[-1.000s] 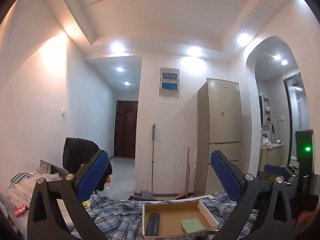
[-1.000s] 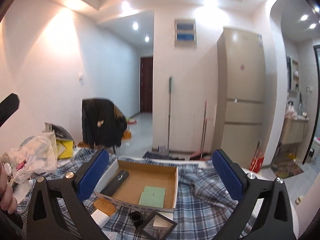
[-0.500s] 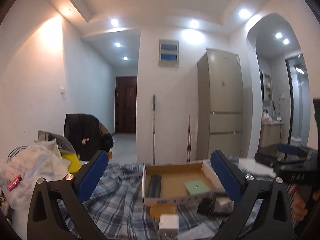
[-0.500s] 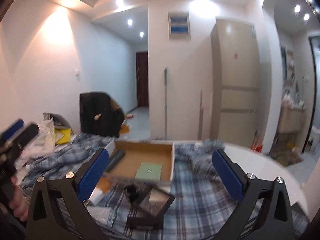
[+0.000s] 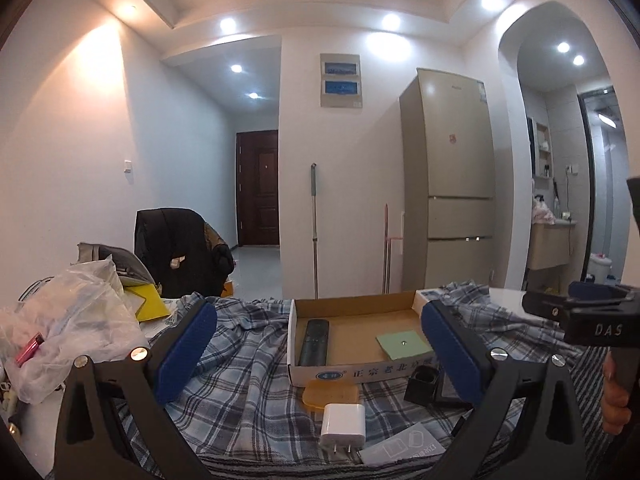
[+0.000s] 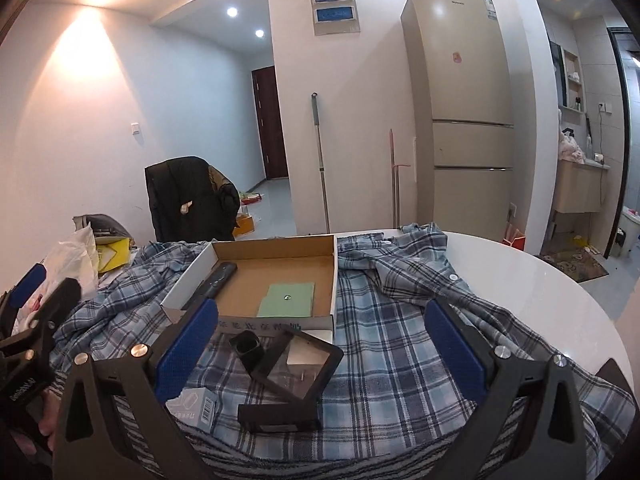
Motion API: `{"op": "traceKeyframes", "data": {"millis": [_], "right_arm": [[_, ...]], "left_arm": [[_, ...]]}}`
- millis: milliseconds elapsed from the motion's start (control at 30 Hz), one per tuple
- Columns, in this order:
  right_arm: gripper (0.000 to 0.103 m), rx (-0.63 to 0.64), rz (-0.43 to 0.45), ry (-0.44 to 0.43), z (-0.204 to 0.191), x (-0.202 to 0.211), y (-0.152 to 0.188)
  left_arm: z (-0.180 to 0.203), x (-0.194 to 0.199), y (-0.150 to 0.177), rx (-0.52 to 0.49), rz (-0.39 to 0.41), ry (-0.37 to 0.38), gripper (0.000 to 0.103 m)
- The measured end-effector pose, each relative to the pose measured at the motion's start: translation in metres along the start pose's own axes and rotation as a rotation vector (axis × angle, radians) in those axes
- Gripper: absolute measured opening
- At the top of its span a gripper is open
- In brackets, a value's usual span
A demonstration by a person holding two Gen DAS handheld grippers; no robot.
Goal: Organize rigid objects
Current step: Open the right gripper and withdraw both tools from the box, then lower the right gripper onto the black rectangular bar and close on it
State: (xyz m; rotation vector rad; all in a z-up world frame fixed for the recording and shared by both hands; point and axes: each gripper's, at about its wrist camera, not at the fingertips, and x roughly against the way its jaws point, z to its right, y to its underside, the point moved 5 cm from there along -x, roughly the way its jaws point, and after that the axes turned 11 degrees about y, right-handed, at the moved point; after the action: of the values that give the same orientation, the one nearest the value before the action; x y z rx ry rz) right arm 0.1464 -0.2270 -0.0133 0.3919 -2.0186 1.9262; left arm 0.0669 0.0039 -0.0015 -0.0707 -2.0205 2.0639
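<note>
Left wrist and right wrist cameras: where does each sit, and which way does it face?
Left wrist: on the left gripper, facing across the plaid cloth at the cardboard box and fridge; its open fingers show, plus the right gripper and a hand.
Right wrist: on the right gripper, looking down at the box and black frame; its open fingers and the left gripper show.
Shared: box, cloth, remote, green card, fridge.

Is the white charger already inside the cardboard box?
No, the white charger lies on the plaid cloth in front of the cardboard box, which holds only a remote and a green card.
</note>
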Motion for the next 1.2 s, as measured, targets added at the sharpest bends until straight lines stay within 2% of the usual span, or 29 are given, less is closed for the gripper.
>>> {"op": "traceKeyframes", "data": {"millis": [100,200,433,633,1067,1200], "right_arm": [[0.103,0.024,0.009,0.006,-0.005,0.004,0.001],[0.103,0.045,-0.012,-0.001,-0.011,0.002,0.005],[0.103,0.112,-0.115,-0.024,-0.029,-0.014,0.024],[0.103,0.135,-0.211,-0.036,-0.037,-0.027,0.04],[0.103,0.22,-0.459,-0.027,-0.05,-0.064,0.084],[0.096,0.214,-0.501,-0.014,-0.048,-0.072,0.091]], "left_arm": [[-0.009,0.006,-0.003,0.026,0.031,-0.022,0.103],[-0.015,0.006,-0.002,0.047,0.03,-0.045,0.103],[-0.031,-0.002,0.003,0.104,-0.015,-0.091,0.103],[-0.032,-0.003,0.005,0.107,-0.018,-0.089,0.103],[-0.037,-0.015,0.011,0.122,-0.079,-0.092,0.103],[-0.037,-0.015,0.012,0.123,-0.082,-0.094,0.103]]}}
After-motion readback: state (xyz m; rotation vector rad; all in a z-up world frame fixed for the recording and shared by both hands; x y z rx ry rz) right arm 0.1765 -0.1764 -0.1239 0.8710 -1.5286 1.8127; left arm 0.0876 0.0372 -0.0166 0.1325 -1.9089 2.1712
